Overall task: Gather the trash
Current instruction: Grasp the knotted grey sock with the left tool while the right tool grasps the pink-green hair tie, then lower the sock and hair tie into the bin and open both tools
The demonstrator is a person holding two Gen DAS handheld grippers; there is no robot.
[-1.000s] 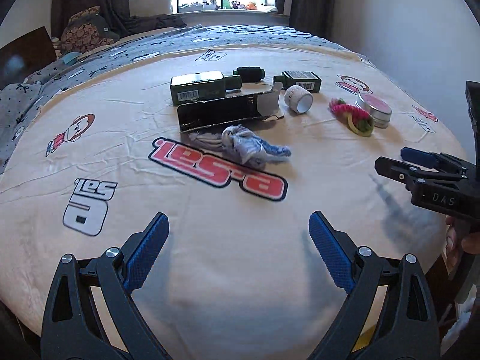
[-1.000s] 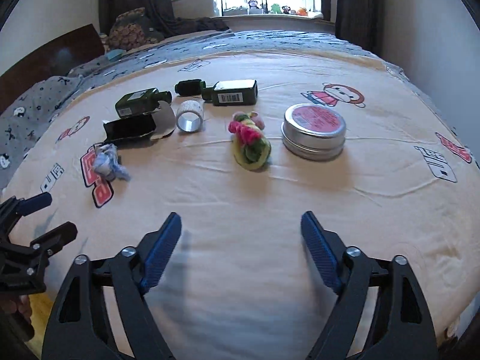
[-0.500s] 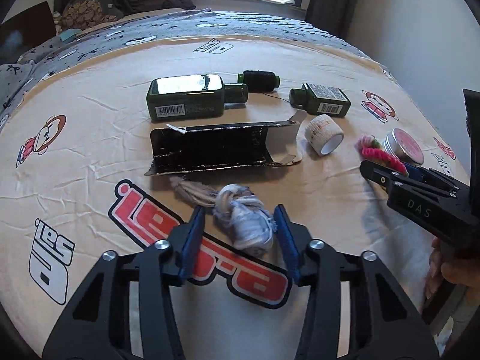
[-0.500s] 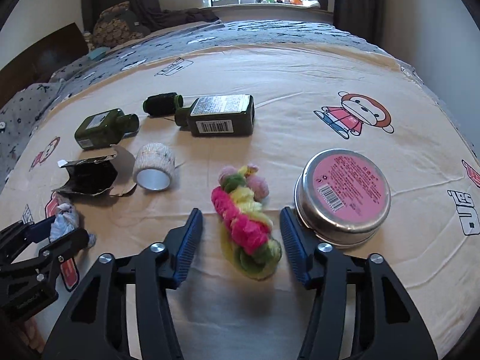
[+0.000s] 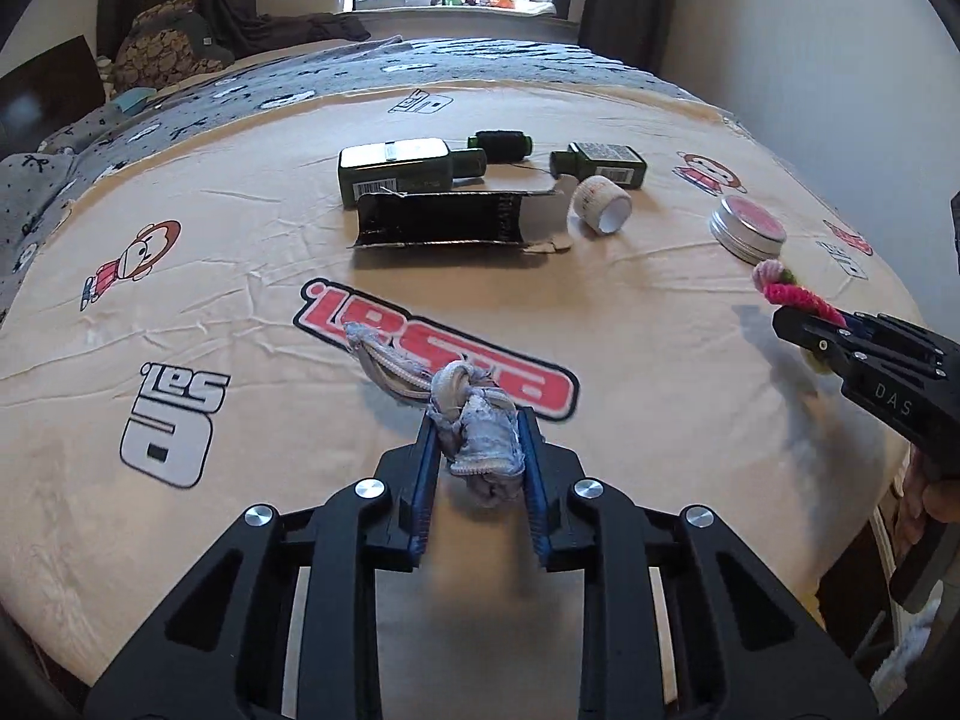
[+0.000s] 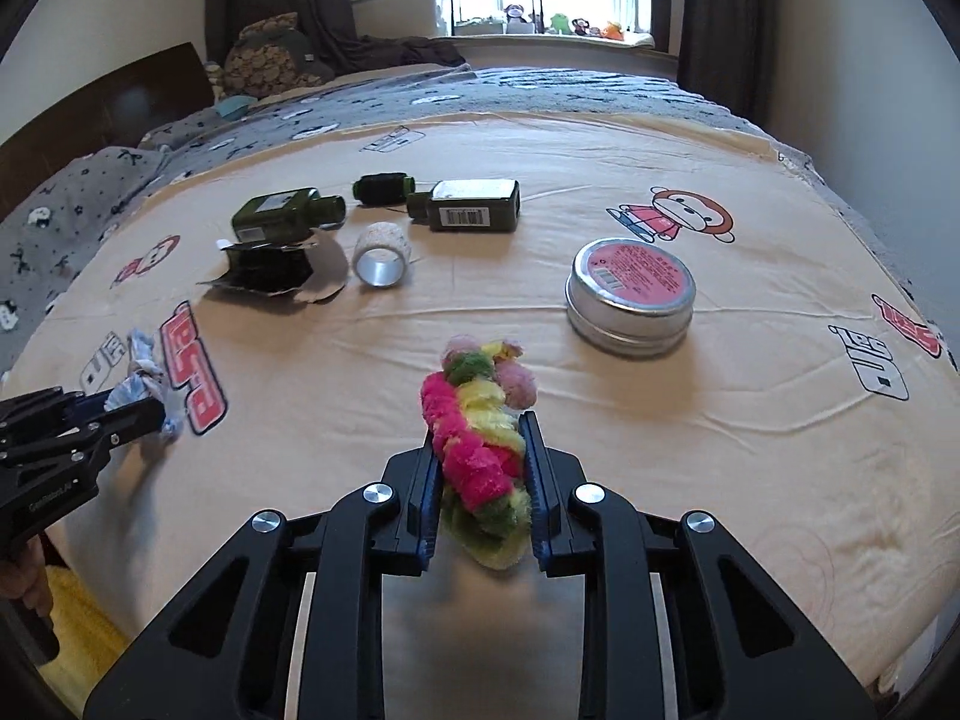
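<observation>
My left gripper (image 5: 477,429) is shut on a knotted grey-blue rag (image 5: 474,438) and holds it just above the cream bed sheet (image 5: 240,276); the rag's tail trails away to the upper left. My right gripper (image 6: 480,438) is shut on a fluffy pink, yellow and green pom-pom bundle (image 6: 480,444) above the sheet. In the left wrist view the right gripper (image 5: 798,315) shows at the right with the pink fluff (image 5: 786,291). In the right wrist view the left gripper (image 6: 144,414) shows at the left with the rag (image 6: 141,384).
On the sheet lie a torn black carton (image 5: 456,219), two dark green bottles (image 5: 408,171) (image 5: 606,162), a black thread spool (image 5: 501,144), a white tape roll (image 5: 603,204) and a round tin with a pink lid (image 6: 630,294). A white wall (image 5: 810,30) is on the right.
Both grippers moved forward from open above the near sheet, closed on the rag and the pom-pom bundle, and have pulled back a little with them held.
</observation>
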